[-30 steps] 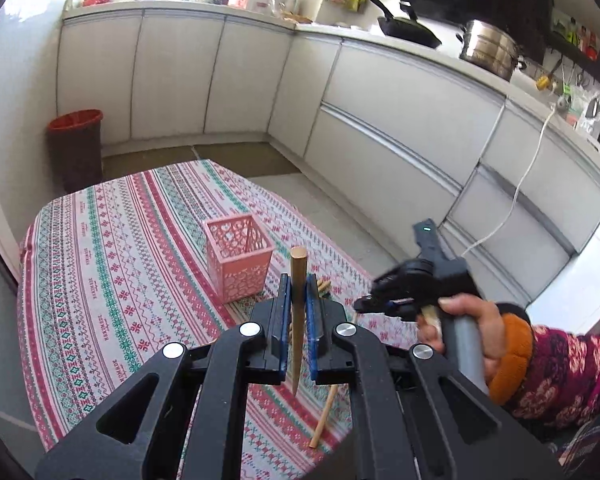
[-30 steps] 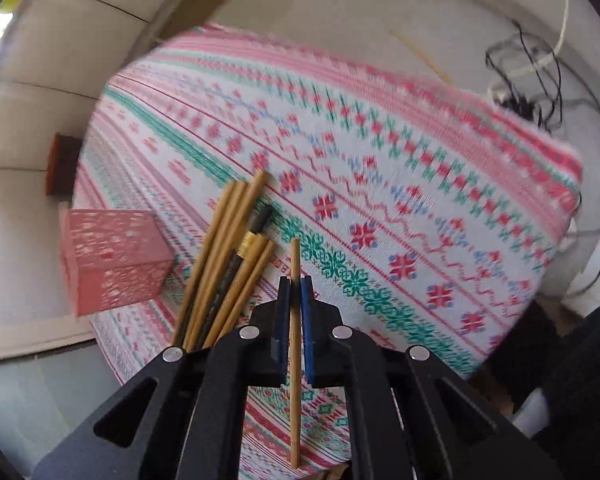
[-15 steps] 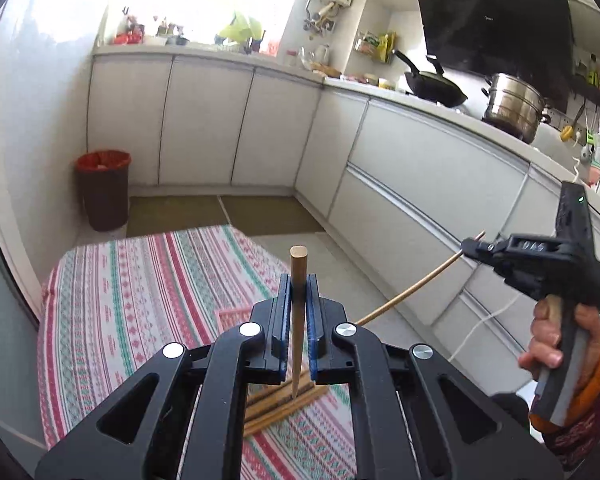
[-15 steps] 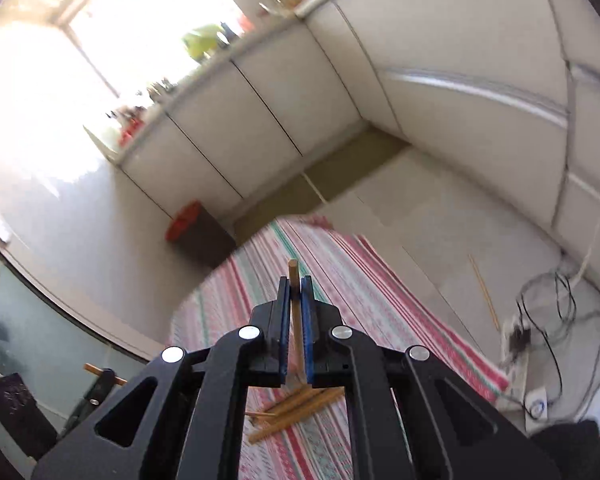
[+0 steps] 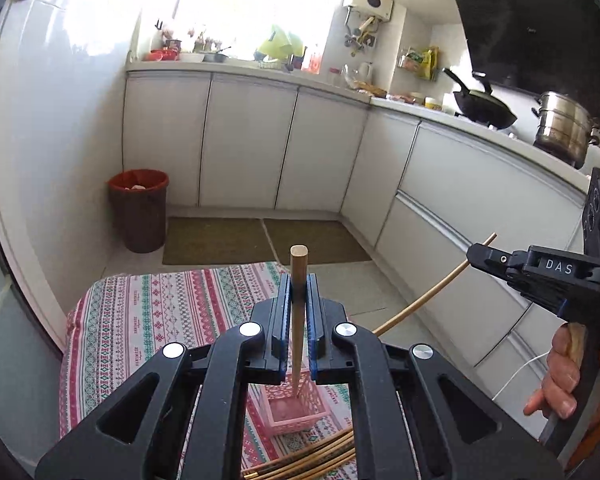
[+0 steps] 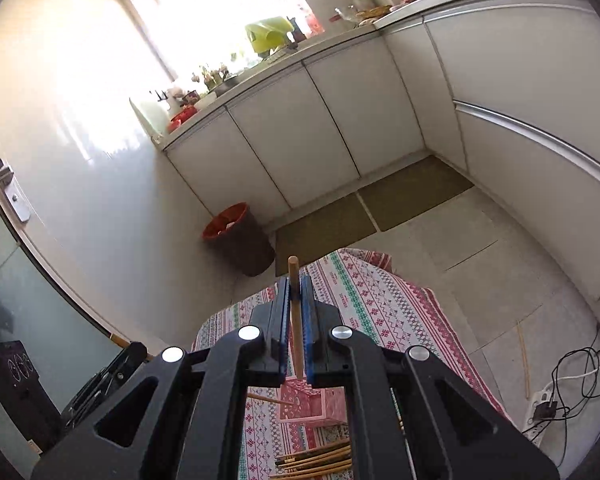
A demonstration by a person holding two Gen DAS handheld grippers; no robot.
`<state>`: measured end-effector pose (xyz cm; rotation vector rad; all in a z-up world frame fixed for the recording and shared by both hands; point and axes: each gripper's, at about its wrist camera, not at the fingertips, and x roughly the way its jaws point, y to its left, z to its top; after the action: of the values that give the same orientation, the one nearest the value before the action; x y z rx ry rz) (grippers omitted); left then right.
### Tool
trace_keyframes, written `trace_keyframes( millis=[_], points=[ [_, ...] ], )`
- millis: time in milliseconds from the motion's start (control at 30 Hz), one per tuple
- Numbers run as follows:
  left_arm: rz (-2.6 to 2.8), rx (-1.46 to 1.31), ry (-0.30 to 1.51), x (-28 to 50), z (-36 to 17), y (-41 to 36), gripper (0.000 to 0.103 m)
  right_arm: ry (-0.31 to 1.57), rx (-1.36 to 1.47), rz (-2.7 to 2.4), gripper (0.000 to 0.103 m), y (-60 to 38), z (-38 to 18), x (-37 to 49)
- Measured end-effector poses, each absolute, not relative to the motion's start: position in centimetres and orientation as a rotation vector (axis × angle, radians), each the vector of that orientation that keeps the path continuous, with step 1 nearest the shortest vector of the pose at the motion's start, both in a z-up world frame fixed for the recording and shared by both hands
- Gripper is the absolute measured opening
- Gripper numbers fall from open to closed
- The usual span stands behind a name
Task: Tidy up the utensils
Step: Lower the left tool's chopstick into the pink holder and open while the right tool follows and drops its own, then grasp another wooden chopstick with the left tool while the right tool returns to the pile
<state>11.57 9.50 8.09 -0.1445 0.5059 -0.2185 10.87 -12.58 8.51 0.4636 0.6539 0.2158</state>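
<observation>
My left gripper (image 5: 299, 280) is shut on a wooden chopstick (image 5: 299, 304) held upright, its lower tip over the open top of the pink lattice basket (image 5: 296, 414). My right gripper (image 6: 296, 284) is shut on another chopstick (image 6: 295, 320), also upright above the pink basket (image 6: 312, 404). The right gripper also shows in the left wrist view (image 5: 476, 254), at the right, with its chopstick slanting down toward the basket. Several loose chopsticks (image 5: 320, 460) lie on the patterned tablecloth (image 5: 140, 320) next to the basket, and they show in the right wrist view (image 6: 316, 462) too.
A red-rimmed bin (image 5: 140, 208) stands on the floor beyond the table. White kitchen cabinets (image 5: 244, 144) run along the back and right. A power strip with cables (image 6: 556, 392) and a stray stick (image 6: 522, 360) lie on the floor to the right.
Both grippers have lifted and tilted up from the table, each carrying its chopstick. The sticks now hang over the pink basket, which lies under the jaws instead of ahead.
</observation>
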Motion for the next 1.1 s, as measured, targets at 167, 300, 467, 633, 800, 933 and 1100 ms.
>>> trace_keyframes(
  millis=[167, 300, 467, 633, 800, 933, 1100],
  points=[
    [-0.205, -0.178, 0.582, 13.9, 5.0, 10.0, 0.020, 0.682, 0.422, 0.233, 0.006, -10.7, 6.6, 12.2],
    [-0.183, -0.217, 0.570, 13.8, 4.7, 11.4, 0.021, 0.710, 0.379, 0.240, 0.006, -9.2, 5.5, 12.9],
    [-0.160, -0.234, 0.550, 13.4, 5.3, 12.2, 0.031, 0.743, 0.378, 0.244, 0.006, -8.2, 4.4, 14.0],
    [-0.152, -0.234, 0.557, 13.3, 5.2, 12.3, 0.035, 0.787, 0.373, 0.252, 0.010, -7.3, 3.0, 14.9],
    [-0.158, -0.216, 0.566, 13.2, 5.1, 11.7, 0.041, 0.768, 0.400, 0.220, 0.049, -8.0, 2.7, 14.1],
    [-0.161, -0.185, 0.572, 12.8, 4.8, 10.9, 0.048, 0.776, 0.424, 0.187, 0.053, -9.0, 2.3, 13.7],
    [-0.169, -0.129, 0.608, 11.9, 4.1, 9.5, 0.059, 0.784, 0.472, 0.093, 0.069, -11.7, 1.0, 12.5]
  ],
)
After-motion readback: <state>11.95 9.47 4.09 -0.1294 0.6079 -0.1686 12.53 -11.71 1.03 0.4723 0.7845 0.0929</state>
